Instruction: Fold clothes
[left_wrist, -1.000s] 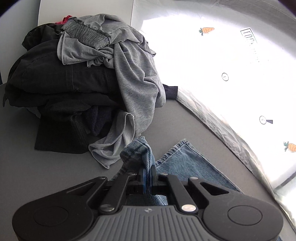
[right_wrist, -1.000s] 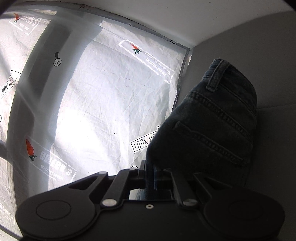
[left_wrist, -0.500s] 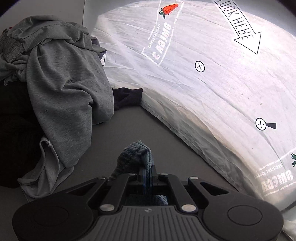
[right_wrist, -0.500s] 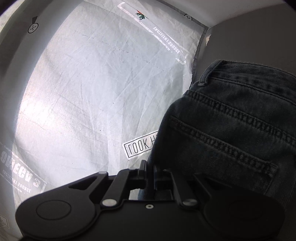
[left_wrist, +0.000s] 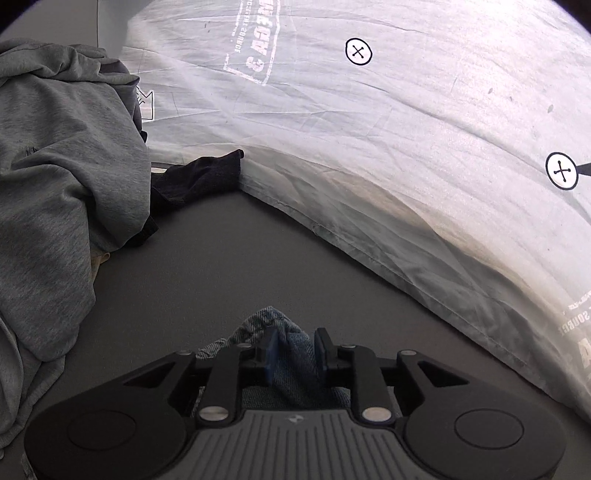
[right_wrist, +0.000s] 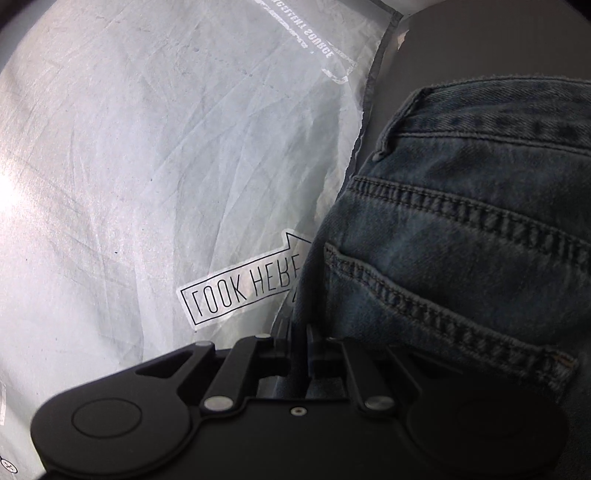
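Blue jeans fill the right of the right wrist view, back pocket and waistband showing. My right gripper is shut on their left edge, low over the white sheet. In the left wrist view a bunched fold of the jeans pokes up between the fingers of my left gripper. Its jaws stand apart, open, with the denim loose in the gap, close above the grey table.
A pile of clothes topped by a grey sweatshirt rises at the left, with a dark garment sticking out beside it. A crumpled white printed sheet covers the far and right side of the table; the same sheet lies left of the jeans.
Both grippers have moved forward and lower with the jeans. The left gripper's jaws, shut on the denim before, have parted. The right gripper keeps its hold.
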